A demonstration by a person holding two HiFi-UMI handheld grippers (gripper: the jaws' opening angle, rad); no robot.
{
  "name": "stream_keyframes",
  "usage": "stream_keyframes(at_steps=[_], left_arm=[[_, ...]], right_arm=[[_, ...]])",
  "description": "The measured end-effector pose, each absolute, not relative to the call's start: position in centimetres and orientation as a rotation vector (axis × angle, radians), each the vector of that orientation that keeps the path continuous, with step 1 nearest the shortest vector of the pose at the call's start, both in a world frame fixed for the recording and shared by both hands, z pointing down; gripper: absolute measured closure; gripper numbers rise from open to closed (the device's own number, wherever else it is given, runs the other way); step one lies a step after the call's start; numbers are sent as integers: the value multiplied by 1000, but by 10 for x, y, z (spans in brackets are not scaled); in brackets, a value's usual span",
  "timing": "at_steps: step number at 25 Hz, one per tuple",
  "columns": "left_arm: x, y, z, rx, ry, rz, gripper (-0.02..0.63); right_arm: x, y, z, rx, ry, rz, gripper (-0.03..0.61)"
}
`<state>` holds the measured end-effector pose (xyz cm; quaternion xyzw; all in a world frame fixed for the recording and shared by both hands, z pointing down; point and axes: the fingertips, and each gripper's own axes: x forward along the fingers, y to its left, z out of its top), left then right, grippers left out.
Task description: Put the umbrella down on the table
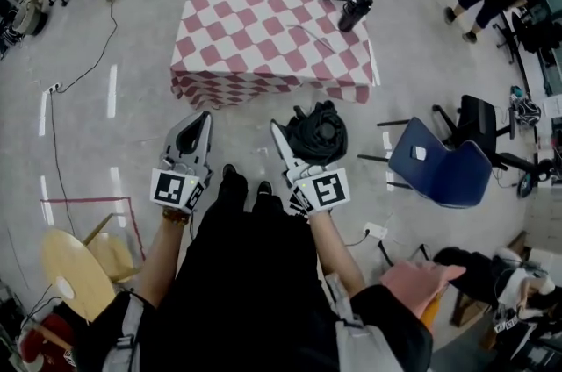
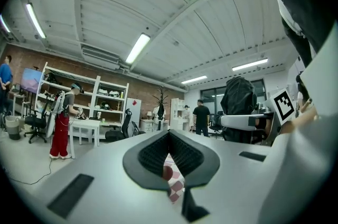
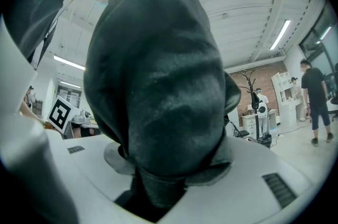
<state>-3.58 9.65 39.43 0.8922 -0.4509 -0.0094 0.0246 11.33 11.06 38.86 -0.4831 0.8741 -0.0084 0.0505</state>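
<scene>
Right gripper clamped on black folded umbrella — crumpled matte fabric bundle, in air, short of table edge. Square table with pink-and-white checked cloth ahead. Left gripper — ribbed dark pads meeting tip-to-tip, nothing held.

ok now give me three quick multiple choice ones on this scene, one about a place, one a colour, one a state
1. Where is the umbrella?
A. lying on the table
B. in the right claw
C. on the blue chair

2. What colours is the tablecloth?
A. pink and white checks
B. green and white stripes
C. plain black

3. How is the left claw?
A. shut on the umbrella
B. shut on a bottle
C. shut, holding nothing

Answers:
1. B, the right gripper view shows its jaws closed on the black folded fabric.
2. A, the checks are plain in the head view.
3. C, its jaws meet at the tips with nothing gripped.
</scene>
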Motion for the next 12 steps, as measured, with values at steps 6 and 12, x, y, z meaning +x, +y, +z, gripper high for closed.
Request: stream_keyframes(at_steps=[6, 12], left_arm=[[-67, 50, 387, 2803, -1336, -50, 600], [-91, 15, 387, 2821, -1281, -66, 600]], right_arm=[[85, 69, 379, -1549, 2645, 14, 368], [62, 34, 381, -1591, 2672, 47, 368]])
